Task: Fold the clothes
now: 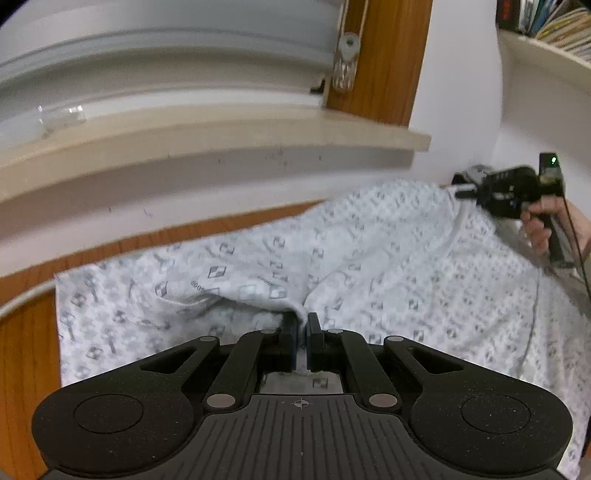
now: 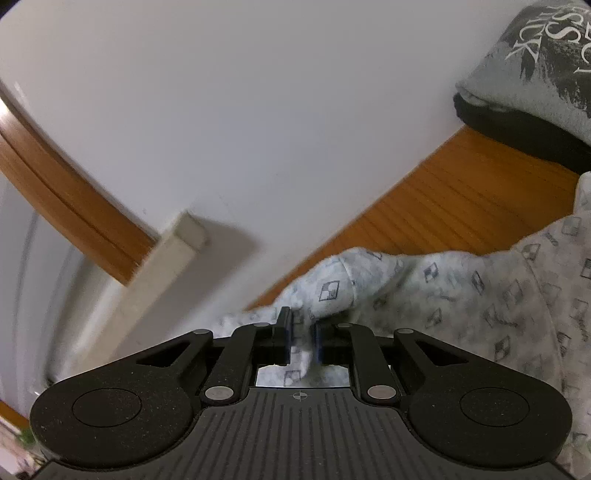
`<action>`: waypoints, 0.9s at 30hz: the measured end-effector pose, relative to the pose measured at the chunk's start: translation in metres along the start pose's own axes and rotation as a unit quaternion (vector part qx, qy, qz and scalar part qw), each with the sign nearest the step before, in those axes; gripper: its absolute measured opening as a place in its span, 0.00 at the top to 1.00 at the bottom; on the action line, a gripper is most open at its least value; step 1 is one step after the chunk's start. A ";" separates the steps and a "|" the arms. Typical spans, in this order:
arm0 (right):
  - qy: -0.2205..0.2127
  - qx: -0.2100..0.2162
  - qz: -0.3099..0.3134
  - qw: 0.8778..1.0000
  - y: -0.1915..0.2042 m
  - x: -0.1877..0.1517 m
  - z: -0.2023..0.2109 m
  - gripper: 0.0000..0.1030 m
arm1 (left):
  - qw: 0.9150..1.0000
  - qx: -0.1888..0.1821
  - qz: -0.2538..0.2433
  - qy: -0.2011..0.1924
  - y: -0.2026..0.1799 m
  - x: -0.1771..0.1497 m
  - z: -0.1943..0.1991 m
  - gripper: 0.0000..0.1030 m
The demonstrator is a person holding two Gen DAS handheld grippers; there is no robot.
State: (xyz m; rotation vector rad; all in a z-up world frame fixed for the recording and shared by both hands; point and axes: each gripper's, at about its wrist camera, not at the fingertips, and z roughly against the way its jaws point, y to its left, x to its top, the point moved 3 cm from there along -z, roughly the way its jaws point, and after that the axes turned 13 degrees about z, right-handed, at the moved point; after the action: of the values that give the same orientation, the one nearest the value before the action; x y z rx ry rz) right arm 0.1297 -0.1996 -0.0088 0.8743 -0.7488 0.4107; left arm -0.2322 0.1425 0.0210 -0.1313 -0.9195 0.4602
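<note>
**Spotter:** Wooden tabletop [image 1: 26, 354] under a white wall, with your pale window sill [image 1: 207, 144] running along behind it. That is where you are working. The printed shirt [image 1: 388, 258] is spread over the wood, white with small grey square marks all over.

**Second:** Where on it do you have your left gripper [image 1: 302, 332]?

**Spotter:** At a bunched fold near the middle of the cloth. Your left jaws are pressed together with a thin ridge of fabric pinched between the pads, and the cloth rises to them in a small peak.

**Second:** And your right gripper [image 2: 303, 336]?

**Spotter:** From the left wrist view you see it far off at the right edge of the shirt, held in your right hand [image 1: 546, 225], up by the curved seam. From its own view, a tongue of the fabric runs between the fingers. The jaws stand close together around it, though the picture is blurred, so whether the pads truly bite the cloth I cannot tell.

**Second:** What else is around you?

**Spotter:** A folded grey garment [image 2: 532, 62] with white lettering lies on a dark one at the back of the table, well apart from your shirt. A shelf of books [image 1: 550, 22] sits high on the right, and a wooden window frame [image 1: 388, 55] stands above the sill.
</note>
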 end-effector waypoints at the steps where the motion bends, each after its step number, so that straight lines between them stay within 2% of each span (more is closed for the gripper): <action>1: -0.024 0.003 0.008 1.000 0.001 0.001 0.010 0.93 | 1.000 -0.001 0.000 0.001 0.000 -0.001 -0.001 0.95; 4: -0.065 -0.008 0.051 0.997 0.010 0.005 0.023 0.91 | 1.000 -0.004 0.004 -0.014 0.002 0.001 0.004 0.95; 5: -0.058 -0.024 0.068 0.996 0.012 0.005 0.022 0.87 | 1.000 -0.007 0.003 -0.020 0.001 0.001 0.007 0.95; 7: 0.019 -0.090 0.097 0.991 0.012 0.002 0.011 0.83 | 1.000 -0.014 0.002 -0.022 -0.002 0.003 0.010 0.95; 9: 0.035 -0.080 0.102 0.991 0.014 -0.001 0.012 0.73 | 1.000 -0.021 -0.002 -0.022 -0.005 0.003 0.013 0.95; 10: 0.037 -0.071 0.105 0.991 0.015 -0.001 0.014 0.58 | 1.000 -0.024 -0.007 -0.017 -0.007 0.003 0.013 0.95; 11: 0.040 -0.062 0.108 0.991 0.017 -0.001 0.016 0.53 | 1.000 -0.021 -0.009 -0.014 -0.006 0.003 0.013 0.95; 15: 0.043 -0.035 0.122 0.991 0.021 0.003 0.014 0.55 | 1.000 -0.009 -0.006 -0.010 -0.001 0.005 0.013 0.93; 17: 0.029 -0.015 0.142 0.989 0.026 0.003 0.012 0.97 | 1.000 -0.009 -0.004 -0.015 -0.001 0.007 0.015 0.93; 18: -0.004 -0.013 0.168 0.986 0.033 0.005 0.010 0.98 | 1.000 -0.008 -0.007 -0.018 -0.003 0.009 0.016 0.93; 20: -0.095 -0.007 0.222 0.970 0.046 0.012 0.028 0.98 | 1.000 -0.008 -0.011 -0.020 -0.007 0.010 0.018 0.93; 21: -0.121 -0.012 0.242 0.963 0.052 0.015 0.034 0.98 | 1.000 -0.011 -0.011 -0.018 -0.008 0.009 0.017 0.93; 22: -0.112 -0.042 0.250 0.961 0.054 0.016 0.032 0.98 | 1.000 -0.009 -0.013 -0.014 -0.009 0.008 0.015 0.93; 24: -0.069 -0.064 0.251 0.963 0.051 0.015 0.024 0.96 | 1.000 -0.006 -0.016 -0.007 -0.008 0.004 0.010 0.92; 27: -0.006 -0.084 0.250 0.965 0.042 0.009 0.019 0.72 | 1.000 -0.005 -0.013 0.001 -0.004 -0.002 0.004 0.92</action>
State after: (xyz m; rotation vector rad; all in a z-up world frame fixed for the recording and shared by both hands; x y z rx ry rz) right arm 0.1026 -0.1904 0.0281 0.5201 -1.0032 0.7766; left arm -0.2350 0.1377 0.0234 -0.1278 -0.9214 0.4310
